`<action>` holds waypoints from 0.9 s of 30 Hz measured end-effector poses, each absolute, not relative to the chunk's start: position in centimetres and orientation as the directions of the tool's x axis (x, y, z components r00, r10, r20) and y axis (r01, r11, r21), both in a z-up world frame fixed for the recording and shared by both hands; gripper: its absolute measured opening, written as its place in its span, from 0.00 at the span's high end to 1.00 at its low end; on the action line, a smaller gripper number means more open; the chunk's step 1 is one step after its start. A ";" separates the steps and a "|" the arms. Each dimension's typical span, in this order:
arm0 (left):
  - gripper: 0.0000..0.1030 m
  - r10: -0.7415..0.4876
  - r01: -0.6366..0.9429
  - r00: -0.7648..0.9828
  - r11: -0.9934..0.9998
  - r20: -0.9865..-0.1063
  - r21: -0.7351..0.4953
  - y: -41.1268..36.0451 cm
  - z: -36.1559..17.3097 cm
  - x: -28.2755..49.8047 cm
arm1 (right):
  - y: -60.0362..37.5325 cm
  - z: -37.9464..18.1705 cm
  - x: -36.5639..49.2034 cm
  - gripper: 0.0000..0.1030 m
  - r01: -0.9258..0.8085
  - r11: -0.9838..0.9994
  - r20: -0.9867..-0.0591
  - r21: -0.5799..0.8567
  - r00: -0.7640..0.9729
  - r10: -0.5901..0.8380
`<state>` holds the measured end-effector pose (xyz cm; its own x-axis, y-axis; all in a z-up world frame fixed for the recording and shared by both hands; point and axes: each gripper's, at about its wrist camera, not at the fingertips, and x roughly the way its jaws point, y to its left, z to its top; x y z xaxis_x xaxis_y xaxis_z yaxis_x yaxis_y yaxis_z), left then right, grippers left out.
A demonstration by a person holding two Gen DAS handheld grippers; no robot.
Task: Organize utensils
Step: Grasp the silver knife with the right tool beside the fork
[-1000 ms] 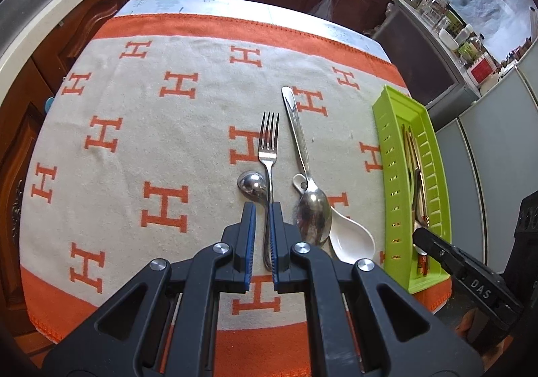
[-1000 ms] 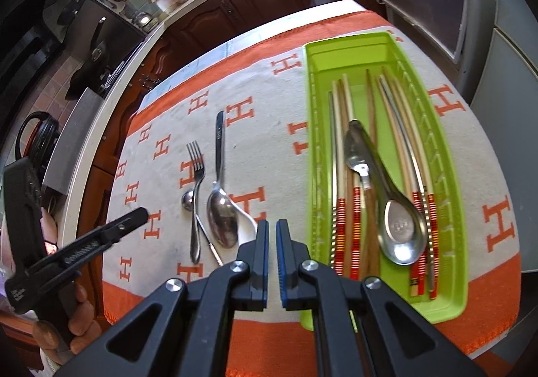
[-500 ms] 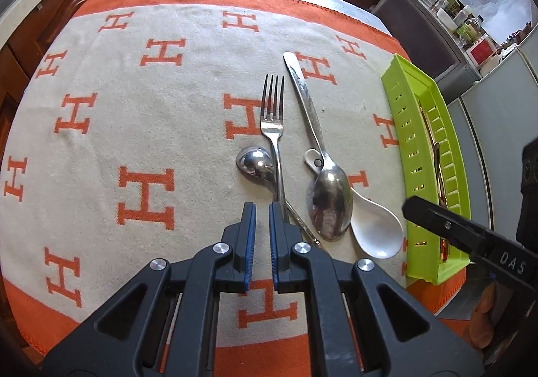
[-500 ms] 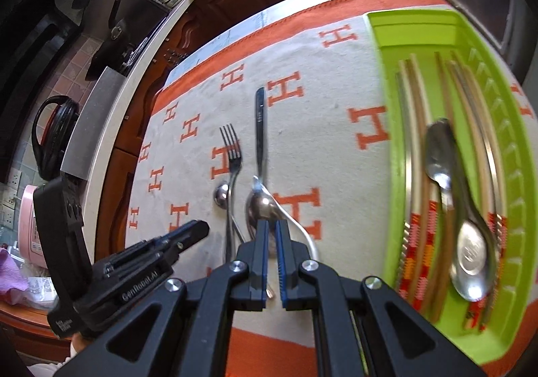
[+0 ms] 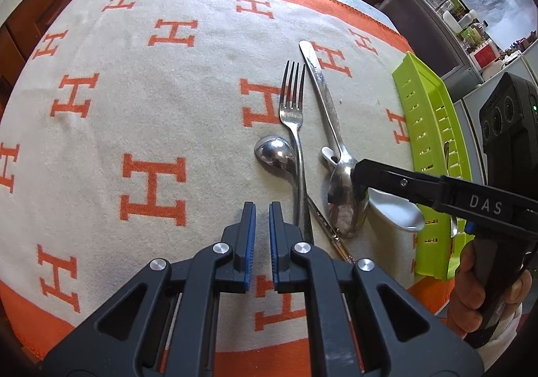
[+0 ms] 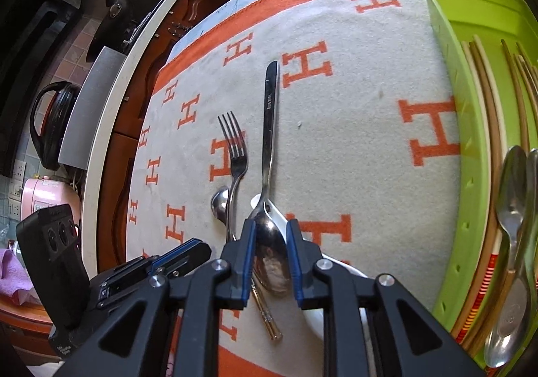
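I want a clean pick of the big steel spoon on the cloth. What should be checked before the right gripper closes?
1. Right gripper jaws open, having just been opening: ok.
2. Large steel spoon bowl between the pads: ok.
3. Pads pressing on it: not yet.
4. White ceramic spoon underneath clear of the pinch: cannot tell.
5. Left gripper shut, empty, out of the way beside the steel fork: ok.
6. Lime-green slotted plastic tray has room: ok.
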<state>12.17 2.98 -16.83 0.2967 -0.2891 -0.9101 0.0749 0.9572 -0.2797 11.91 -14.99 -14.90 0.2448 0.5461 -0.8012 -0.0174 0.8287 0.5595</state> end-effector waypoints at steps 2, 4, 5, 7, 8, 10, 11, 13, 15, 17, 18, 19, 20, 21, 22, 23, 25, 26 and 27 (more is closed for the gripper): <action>0.95 -0.295 0.075 0.291 0.955 -0.910 -0.286 2.9 -17.1 12.3 | -14.7 -14.6 11.8 0.80 -0.032 0.826 -0.795 0.562 0.252 0.551; 0.95 -0.297 0.076 0.292 0.955 -0.909 -0.287 2.9 -17.2 12.4 | -14.6 -14.5 11.8 0.80 -0.043 0.827 -0.793 0.561 0.258 0.552; 0.95 -0.298 0.079 0.292 0.954 -0.909 -0.288 2.8 -17.2 12.4 | -14.5 -14.4 11.8 0.80 -0.050 0.827 -0.792 0.560 0.261 0.552; 0.95 -0.299 0.080 0.292 0.954 -0.908 -0.289 2.9 -17.1 12.4 | -14.2 -14.2 11.6 0.80 -0.067 0.824 -0.786 0.563 0.264 0.559; 0.95 -0.301 0.080 0.292 0.954 -0.908 -0.290 2.9 -17.1 12.4 | -14.2 -14.2 11.6 0.80 -0.071 0.821 -0.783 0.566 0.265 0.563; 0.95 -0.302 0.079 0.293 0.953 -0.907 -0.291 2.9 -17.1 12.4 | -14.1 -14.1 11.5 0.80 -0.078 0.813 -0.775 0.577 0.262 0.575; 0.95 -0.302 0.078 0.293 0.953 -0.907 -0.292 2.9 -17.1 12.4 | -14.0 -14.1 11.5 0.80 -0.080 0.809 -0.771 0.582 0.261 0.581; 0.95 -0.303 0.078 0.293 0.953 -0.907 -0.293 2.9 -17.2 12.4 | -13.9 -14.2 11.5 0.80 -0.080 0.805 -0.769 0.588 0.256 0.587; 0.95 -0.302 0.078 0.294 0.953 -0.907 -0.293 3.0 -17.2 12.3 | -13.6 -14.5 11.4 0.80 -0.078 0.805 -0.770 0.589 0.249 0.588; 0.95 -0.302 0.079 0.294 0.953 -0.907 -0.291 2.9 -17.2 12.4 | -13.2 -15.0 11.3 0.80 -0.077 0.808 -0.776 0.584 0.237 0.584; 0.95 -0.302 0.081 0.293 0.953 -0.907 -0.291 2.9 -17.2 12.4 | -13.0 -15.2 11.3 0.80 -0.076 0.808 -0.777 0.585 0.234 0.585; 0.95 -0.301 0.082 0.293 0.954 -0.907 -0.290 2.9 -17.1 12.4 | -12.8 -15.4 11.2 0.80 -0.075 0.806 -0.776 0.587 0.231 0.586; 0.95 -0.301 0.082 0.293 0.954 -0.907 -0.290 2.9 -17.1 12.4 | -12.7 -15.6 11.1 0.82 -0.074 0.805 -0.777 0.588 0.226 0.588; 0.95 -0.300 0.082 0.293 0.954 -0.908 -0.289 2.9 -17.1 12.4 | -12.6 -15.7 11.0 0.85 -0.076 0.805 -0.775 0.588 0.232 0.588; 0.95 -0.300 0.082 0.293 0.954 -0.908 -0.289 2.9 -17.1 12.4 | -12.5 -15.6 10.9 0.90 -0.083 0.802 -0.769 0.591 0.244 0.591; 0.95 -0.300 0.082 0.293 0.954 -0.908 -0.289 2.9 -17.1 12.4 | -12.3 -15.3 10.7 0.93 -0.094 0.808 -0.769 0.581 0.260 0.584; 0.95 -0.300 0.084 0.293 0.954 -0.908 -0.288 2.9 -17.1 12.4 | -12.0 -14.5 10.4 0.96 -0.113 0.829 -0.777 0.548 0.299 0.555; 0.95 -0.300 0.085 0.293 0.954 -0.908 -0.288 2.9 -17.1 12.4 | -12.1 -14.1 10.3 0.96 -0.117 0.831 -0.772 0.544 0.318 0.550; 0.95 -0.300 0.086 0.294 0.954 -0.908 -0.287 2.9 -17.0 12.4 | -12.3 -13.8 10.2 0.97 -0.118 0.826 -0.764 0.551 0.329 0.556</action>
